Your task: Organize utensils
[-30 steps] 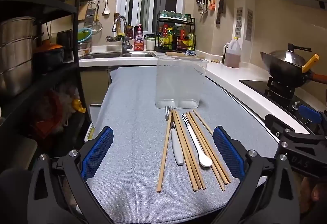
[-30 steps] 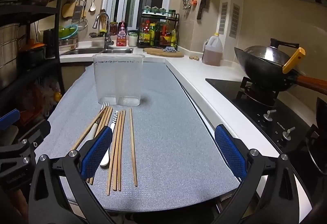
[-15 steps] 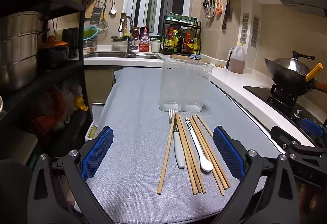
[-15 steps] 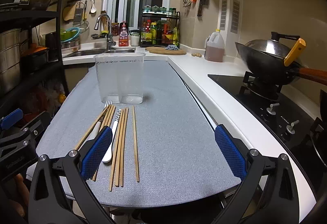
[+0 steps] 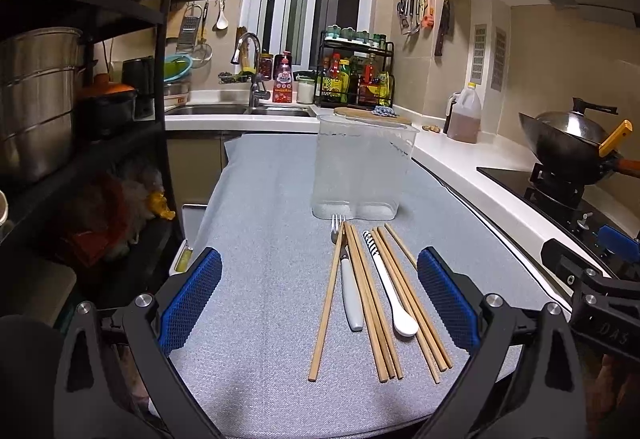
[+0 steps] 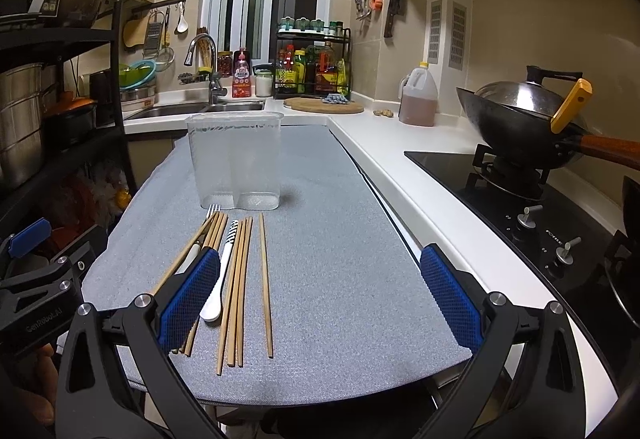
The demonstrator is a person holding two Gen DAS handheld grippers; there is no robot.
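Left wrist view. Left gripper (image 5: 319,297): jaws spread wide, blue pads empty, hovering low over the near edge of the grey mat (image 5: 260,239). Between the pads, lying flat on the mat: a fork (image 5: 347,279) with a pale handle, tines toward the container; a white spoon (image 5: 390,289) with a striped handle; wooden chopsticks (image 5: 374,299) in a loose parallel row, one stick (image 5: 327,303) lying apart at the left of the fork. All point lengthwise away from the camera, probably laid out so each can be pinched across its shaft. Clear plastic container (image 5: 362,167): upright, empty, just beyond the utensil tips; seemingly two compartments, presumably the place for sorting. Part of the right gripper shows at the right edge.

Right wrist view. Right gripper (image 6: 320,297): jaws equally wide, nothing held, over bare mat to the right of the row. The same utensils sit at lower left, partly hidden by the left pad (image 6: 188,297); a lone chopstick (image 6: 265,283) lies at the far right of the group, nearest this gripper's reach. Container stands upright behind them. Wok (image 6: 524,127) on the stove at right, well apart, not involved.

Status, as judged: no utensil sorted yet; both tools poised for a first pick, the left one better centred on the row.
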